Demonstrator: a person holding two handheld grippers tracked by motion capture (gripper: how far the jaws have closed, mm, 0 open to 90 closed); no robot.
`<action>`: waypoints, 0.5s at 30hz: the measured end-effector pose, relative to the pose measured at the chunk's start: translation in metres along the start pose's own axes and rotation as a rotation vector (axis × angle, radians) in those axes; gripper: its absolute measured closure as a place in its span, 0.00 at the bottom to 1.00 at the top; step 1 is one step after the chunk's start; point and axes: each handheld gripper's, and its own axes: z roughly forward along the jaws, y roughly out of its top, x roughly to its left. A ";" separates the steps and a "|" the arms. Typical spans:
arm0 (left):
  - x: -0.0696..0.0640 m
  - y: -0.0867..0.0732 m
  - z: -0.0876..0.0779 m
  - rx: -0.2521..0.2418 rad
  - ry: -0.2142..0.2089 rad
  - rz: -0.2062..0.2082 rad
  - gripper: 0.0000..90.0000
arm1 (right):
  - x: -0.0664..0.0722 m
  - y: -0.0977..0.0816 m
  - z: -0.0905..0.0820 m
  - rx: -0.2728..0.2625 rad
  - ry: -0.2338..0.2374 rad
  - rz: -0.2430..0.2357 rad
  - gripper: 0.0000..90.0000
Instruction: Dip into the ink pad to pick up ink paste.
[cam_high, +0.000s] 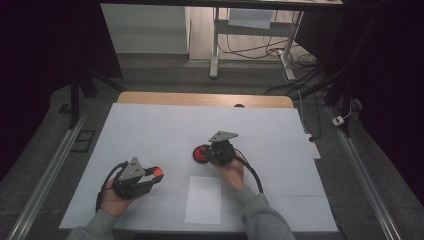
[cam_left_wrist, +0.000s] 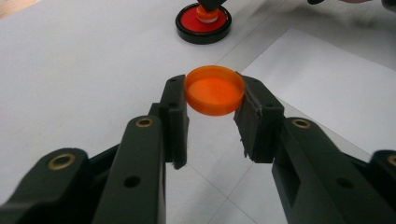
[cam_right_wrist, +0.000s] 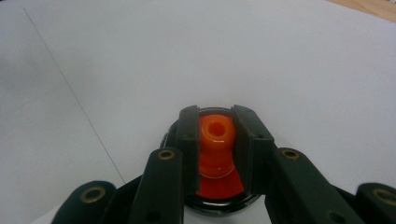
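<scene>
Nearest the person, the left claw (cam_left_wrist: 212, 100) was clamped on an orange cap (cam_left_wrist: 214, 89), held by its rim between the two pads, open side up and lifted clear of the white worktop (cam_high: 150, 130). The cap was thus already off and sat well to the near left of the round black-rimmed red base (cam_left_wrist: 203, 23), with a loose white paper sheet (cam_high: 203, 199) lying flat on the worktop between the two hands, nearer than the base.

Farther out, the right claw (cam_right_wrist: 216, 140) was closed narrowly on the orange bottle neck (cam_right_wrist: 216, 133) that stood up from the red base, its open mouth showing at the top between the pads.

By my reading, the uncapping was finished. What remained was probably to set the cap down or return it onto the neck, while the right claw steadied the piece.
</scene>
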 end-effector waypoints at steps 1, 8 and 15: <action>0.000 0.000 0.000 0.000 -0.001 0.000 0.72 | 0.001 0.000 0.000 0.001 -0.003 0.000 0.81; -0.001 0.000 0.000 0.000 -0.001 0.000 0.72 | 0.002 0.000 0.001 0.005 -0.013 -0.004 0.81; -0.001 0.000 -0.001 0.000 -0.002 0.001 0.72 | 0.002 0.000 0.001 0.009 -0.019 -0.006 0.81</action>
